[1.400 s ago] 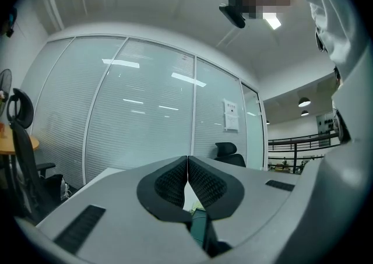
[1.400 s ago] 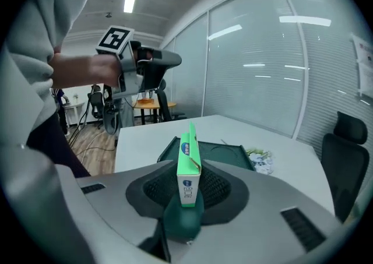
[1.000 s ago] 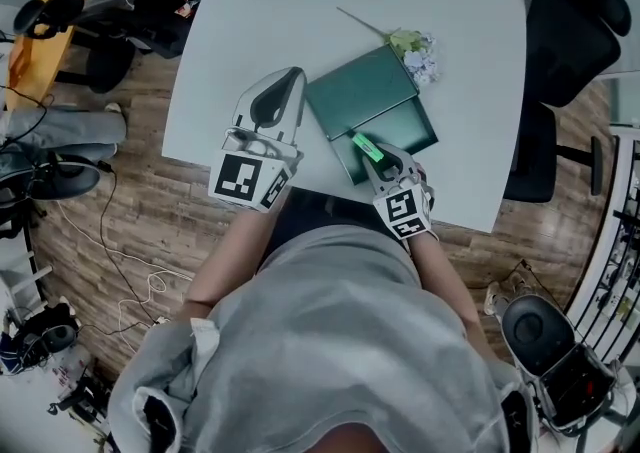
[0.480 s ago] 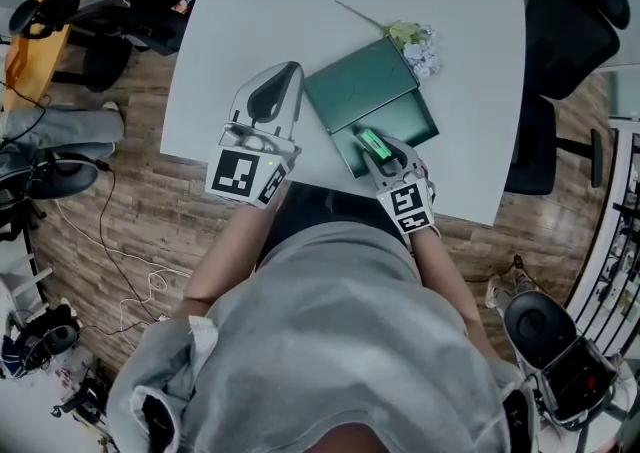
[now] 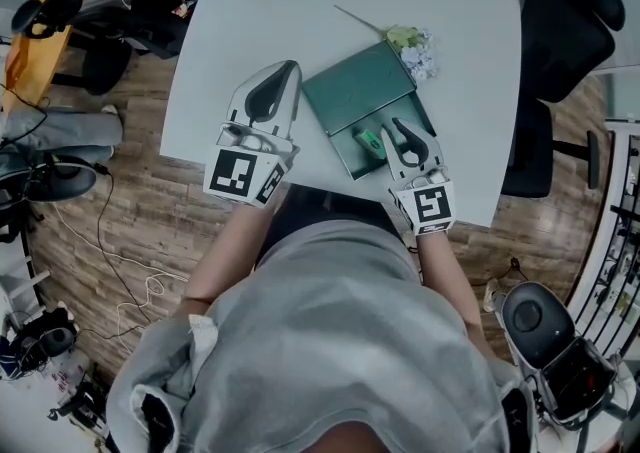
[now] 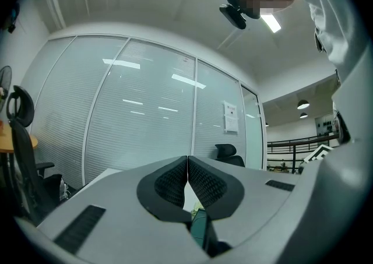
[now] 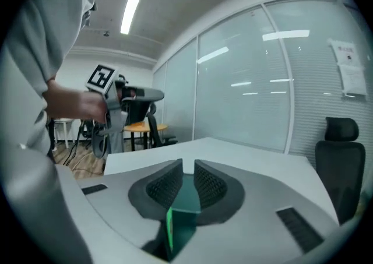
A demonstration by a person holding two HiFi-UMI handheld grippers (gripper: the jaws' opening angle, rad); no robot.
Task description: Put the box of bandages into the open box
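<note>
A small bright green box of bandages (image 5: 367,139) lies inside the dark green open box (image 5: 432,129), against its left side. The open box's lid (image 5: 358,89) lies flat just behind it. My right gripper (image 5: 392,125) hovers over the open box just right of the bandage box, jaws slightly apart and holding nothing. In the right gripper view (image 7: 187,166) dark green shows through the gap, and the bandage box's bright green edge (image 7: 170,231) sits low left. My left gripper (image 5: 288,69) rests left of the lid, shut and empty (image 6: 187,161).
The white table (image 5: 300,1) has a small bunch of flowers (image 5: 415,46) with a thin stem behind the lid. The open box sits close to the table's near edge. A black office chair (image 5: 565,31) stands to the right of the table, and other chairs stand to the left.
The right gripper carried the bandage box over the open box, let it go there, and drew back to the right. The left gripper stayed put.
</note>
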